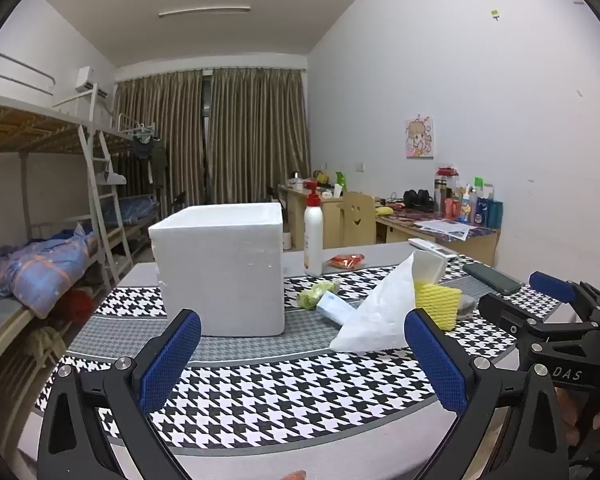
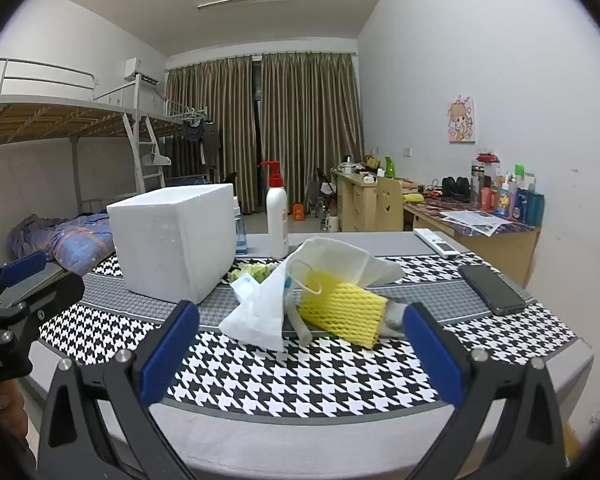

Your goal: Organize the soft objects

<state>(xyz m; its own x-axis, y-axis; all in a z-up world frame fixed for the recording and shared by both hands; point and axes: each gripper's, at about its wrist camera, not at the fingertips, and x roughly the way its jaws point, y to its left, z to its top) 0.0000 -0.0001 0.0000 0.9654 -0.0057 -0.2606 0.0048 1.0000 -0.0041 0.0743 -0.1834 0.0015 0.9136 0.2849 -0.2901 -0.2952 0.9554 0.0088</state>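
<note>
Both hand-held grippers are wide open with nothing in them: the left hand-held gripper (image 1: pixel 302 360) sits near the white foam box (image 1: pixel 220 266), the right hand-held gripper (image 2: pixel 300 356) faces the soft stuff. That pile is mid-table (image 2: pixel 284 384) on the houndstooth cloth: a white tissue (image 2: pixel 260 312), a yellow foam net sleeve (image 2: pixel 344 308) touching it, and a white face mask (image 2: pixel 336 258) behind. A black phone (image 2: pixel 492 288) lies off to the right.

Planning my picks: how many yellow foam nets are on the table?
1: the yellow foam net lies right of the white tissue, before the right gripper. More may hide behind the foam box.
</note>
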